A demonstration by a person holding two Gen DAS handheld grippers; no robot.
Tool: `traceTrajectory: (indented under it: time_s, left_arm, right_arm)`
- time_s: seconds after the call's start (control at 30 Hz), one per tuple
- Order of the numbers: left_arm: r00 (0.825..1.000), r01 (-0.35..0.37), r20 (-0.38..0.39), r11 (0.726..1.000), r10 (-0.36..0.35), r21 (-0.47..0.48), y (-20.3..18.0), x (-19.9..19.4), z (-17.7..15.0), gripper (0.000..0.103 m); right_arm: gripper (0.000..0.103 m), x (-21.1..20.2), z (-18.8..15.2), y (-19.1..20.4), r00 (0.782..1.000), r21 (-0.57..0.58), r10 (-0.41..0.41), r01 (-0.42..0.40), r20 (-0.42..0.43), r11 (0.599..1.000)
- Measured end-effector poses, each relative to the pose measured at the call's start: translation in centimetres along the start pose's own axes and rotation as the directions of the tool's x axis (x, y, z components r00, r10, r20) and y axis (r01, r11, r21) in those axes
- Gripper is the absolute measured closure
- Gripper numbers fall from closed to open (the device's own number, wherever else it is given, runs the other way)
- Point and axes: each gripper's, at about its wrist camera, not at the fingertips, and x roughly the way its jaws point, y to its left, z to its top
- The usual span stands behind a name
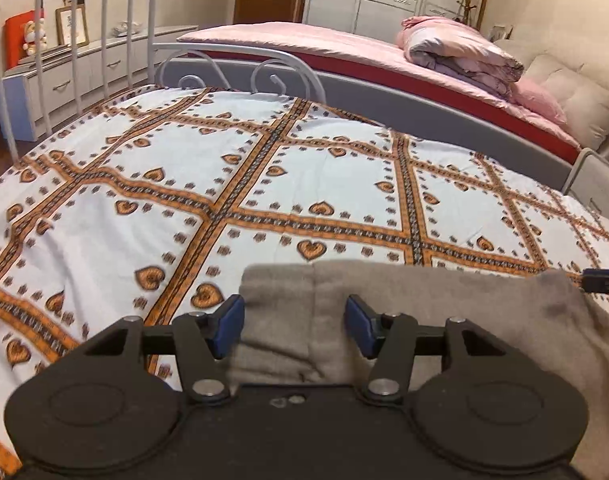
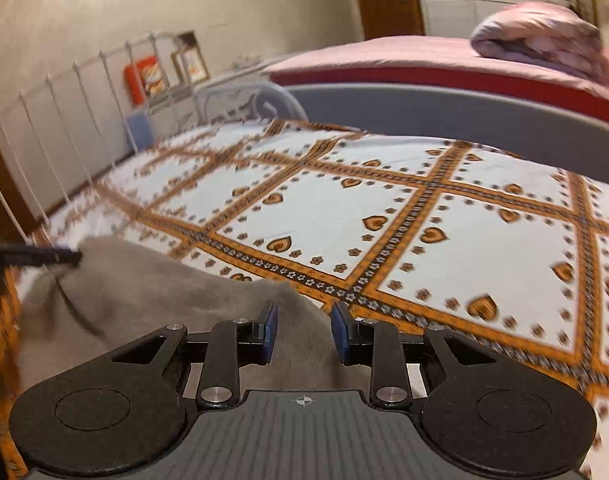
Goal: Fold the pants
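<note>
The grey pants [image 1: 404,300] lie on the patterned bedsheet [image 1: 264,184], bunched at the near edge. My left gripper [image 1: 294,326] hovers over their left part. Its blue pads [image 1: 229,326] stand well apart, with cloth below the gap and nothing pinched. At the far right edge of this view the tip of my right gripper [image 1: 602,279] shows beside the pants' corner. In the blurred right wrist view, the right gripper [image 2: 305,333] is open over a pointed corner of the pants [image 2: 144,296], its pads [image 2: 270,334] clear of the cloth. The left gripper [image 2: 44,258] reaches in from the left at the pants' far edge.
A white metal bed rail [image 1: 80,52] runs along the far left, with a scrolled footboard [image 1: 240,72] behind the sheet. Beyond a grey frame [image 1: 444,116] stands a second bed with pink bedding [image 1: 304,40] and a folded quilt [image 1: 460,52]. Drawers and wardrobes line the walls.
</note>
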Motion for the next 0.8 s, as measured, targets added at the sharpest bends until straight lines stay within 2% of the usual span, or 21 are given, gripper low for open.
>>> traceTrajectory:
  time_s: [0.1,0.27,0.33,0.47,0.53,0.63,0.67,0.7,0.73,0.77,0.8]
  left_arm:
    - [0.999,0.034,-0.001,0.999,-0.034,0.000,0.1,0.4,0.3,0.057]
    - [0.998,0.066,-0.017,0.998,-0.066,-0.019,0.8,0.4,0.3,0.059]
    - [0.998,0.051,-0.022,0.999,-0.051,0.002,0.7,0.5,0.2,0.059]
    - [1.000,0.000,-0.016,0.999,0.001,0.054,0.1,0.8,0.1,0.055]
    - [1.000,0.007,-0.018,0.999,-0.006,0.041,0.3,0.9,0.1,0.056]
    - [0.999,0.020,-0.041,0.999,-0.018,0.042,0.1,1.6,-0.3,0.065]
    - [0.998,0.045,-0.048,0.998,-0.044,0.037,0.1,1.7,-0.5,0.082]
    - [0.998,0.055,-0.044,0.998,-0.053,0.035,0.0,1.6,-0.5,0.089]
    - [0.999,0.033,-0.029,0.997,-0.031,0.070,-0.5,1.4,-0.5,0.094]
    - [1.000,0.021,-0.001,0.996,-0.021,0.082,-0.8,1.0,-0.3,0.101]
    - [0.999,0.016,0.031,0.997,-0.018,0.070,-0.9,0.6,-0.1,0.102]
  right_arm:
    - [0.073,1.9,0.4,0.1,1.000,-0.049,-0.006,0.005,-0.017,0.999]
    - [0.073,3.6,0.7,-0.3,0.990,-0.089,0.072,-0.083,-0.117,0.993]
    - [0.073,3.6,0.9,-0.8,0.985,-0.091,0.114,-0.126,-0.132,0.988]
    - [0.073,4.3,1.2,-1.0,0.986,-0.105,0.090,-0.105,-0.142,0.989]
    - [0.073,4.5,1.1,-0.7,0.985,-0.110,0.097,-0.114,-0.144,0.987]
    - [0.073,4.7,0.8,0.1,0.983,-0.126,0.094,-0.115,-0.160,0.985]
    - [0.077,4.9,0.7,0.4,0.982,-0.147,0.075,-0.101,-0.171,0.984]
    - [0.088,5.0,0.6,0.9,0.984,-0.174,0.050,-0.080,-0.168,0.982]
    - [0.097,5.0,0.7,1.3,0.988,-0.188,0.036,-0.064,-0.152,0.980]
    - [0.098,4.8,0.8,1.7,0.992,-0.207,0.013,-0.039,-0.128,0.978]
    - [0.099,4.5,1.0,2.2,0.995,-0.230,-0.013,-0.009,-0.096,0.973]
